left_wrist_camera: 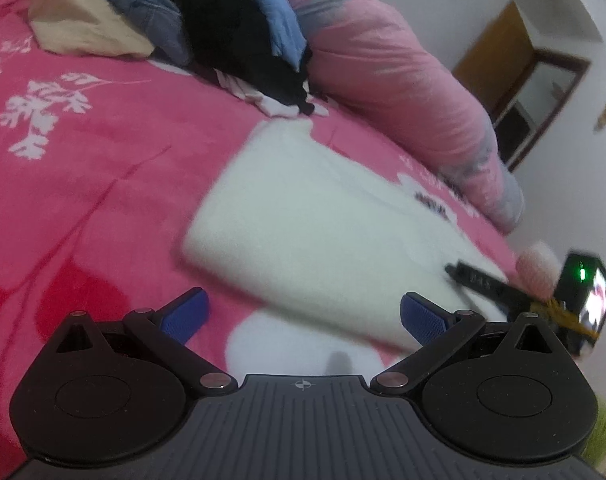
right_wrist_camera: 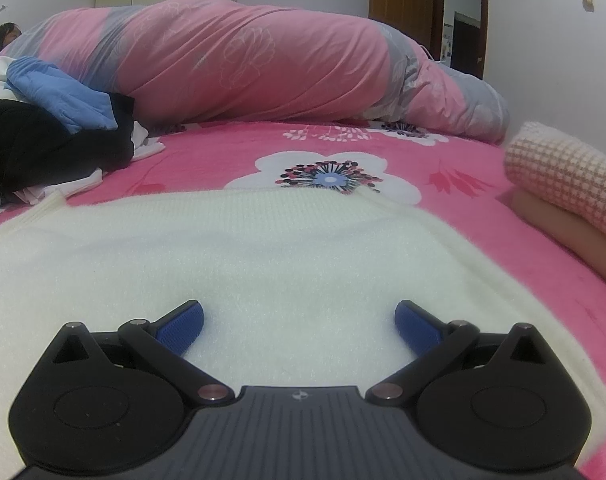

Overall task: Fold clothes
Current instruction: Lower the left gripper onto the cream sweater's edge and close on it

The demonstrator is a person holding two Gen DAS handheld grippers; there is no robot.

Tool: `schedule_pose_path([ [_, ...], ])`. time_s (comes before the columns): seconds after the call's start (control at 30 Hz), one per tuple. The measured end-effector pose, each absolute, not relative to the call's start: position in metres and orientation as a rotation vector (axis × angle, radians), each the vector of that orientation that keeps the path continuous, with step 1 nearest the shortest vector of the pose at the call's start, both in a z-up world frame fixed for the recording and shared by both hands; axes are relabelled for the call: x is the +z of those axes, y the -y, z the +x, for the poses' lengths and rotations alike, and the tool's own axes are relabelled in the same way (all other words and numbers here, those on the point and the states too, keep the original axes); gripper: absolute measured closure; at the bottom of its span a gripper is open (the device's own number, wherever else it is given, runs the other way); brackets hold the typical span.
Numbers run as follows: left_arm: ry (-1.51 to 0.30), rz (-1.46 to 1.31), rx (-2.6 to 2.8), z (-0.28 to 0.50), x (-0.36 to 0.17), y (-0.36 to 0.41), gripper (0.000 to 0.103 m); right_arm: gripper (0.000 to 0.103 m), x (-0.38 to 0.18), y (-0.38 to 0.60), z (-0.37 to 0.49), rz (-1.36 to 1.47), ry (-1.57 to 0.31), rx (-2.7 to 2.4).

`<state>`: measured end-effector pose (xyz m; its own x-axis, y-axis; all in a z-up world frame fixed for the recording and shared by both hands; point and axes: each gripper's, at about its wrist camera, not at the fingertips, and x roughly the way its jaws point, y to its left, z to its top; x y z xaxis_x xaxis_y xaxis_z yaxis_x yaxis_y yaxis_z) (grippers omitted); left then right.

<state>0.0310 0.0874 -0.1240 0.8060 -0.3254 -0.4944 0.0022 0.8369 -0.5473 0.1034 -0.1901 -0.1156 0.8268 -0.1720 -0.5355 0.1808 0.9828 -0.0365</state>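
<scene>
Your right gripper [right_wrist_camera: 299,322] sits wide open and empty right over the white sweater [right_wrist_camera: 239,248], which stretches away ahead. Your left gripper [left_wrist_camera: 303,314], also spread and empty, has it ahead-right, so right is nearer.

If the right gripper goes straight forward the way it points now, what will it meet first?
Most likely the white sweater: the right gripper sits open, low over it, and the knit fills the space ahead of the fingers. Beyond that come the pink bedsheet and the rolled quilt. Its height above the sweater is unclear.
</scene>
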Motion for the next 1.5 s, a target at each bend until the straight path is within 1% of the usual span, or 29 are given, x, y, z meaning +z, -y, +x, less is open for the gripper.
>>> schedule_pose_path([
  [0.33, -0.526, -0.677, -0.234, 0.050, -0.133, -0.106, 0.000, 0.000, -0.116, 0.190, 0.102, 0.014, -0.557, -0.189],
  [0.47, -0.532, -0.730, -0.295, 0.057, -0.132, -0.120, 0.000, 0.000, -0.116, 0.189, 0.102, 0.014, -0.556, -0.189],
  [0.6, -0.576, -0.772, -0.396, 0.063, -0.127, -0.143, 0.002, 0.000, -0.116, 0.190, 0.102, 0.014, -0.554, -0.189],
  [0.73, -0.561, -0.712, -0.384, 0.071, -0.111, -0.162, 0.001, 0.000, -0.116, 0.190, 0.102, 0.015, -0.549, -0.189],
  [0.87, -0.651, -0.639, -0.479, 0.099, -0.106, -0.160, 0.000, 0.000, -0.116, 0.189, 0.101, 0.016, -0.546, -0.189],
  [0.93, -0.701, -0.616, -0.511, 0.113, -0.110, -0.156, 0.000, 0.000, -0.116, 0.189, 0.101, 0.016, -0.546, -0.190],
  [1.03, -0.773, -0.658, -0.557, 0.130, -0.126, -0.156, 0.000, 0.000, -0.116, 0.189, 0.101, 0.016, -0.545, -0.190],
  [1.33, -0.810, -0.787, -0.689, 0.175, -0.139, -0.163, 0.002, 0.000, -0.117, 0.189, 0.101, 0.016, -0.540, -0.191],
  [1.5, -0.818, -0.813, -0.727, 0.195, -0.143, -0.159, 0.002, 0.000, -0.117, 0.188, 0.100, 0.017, -0.536, -0.191],
])
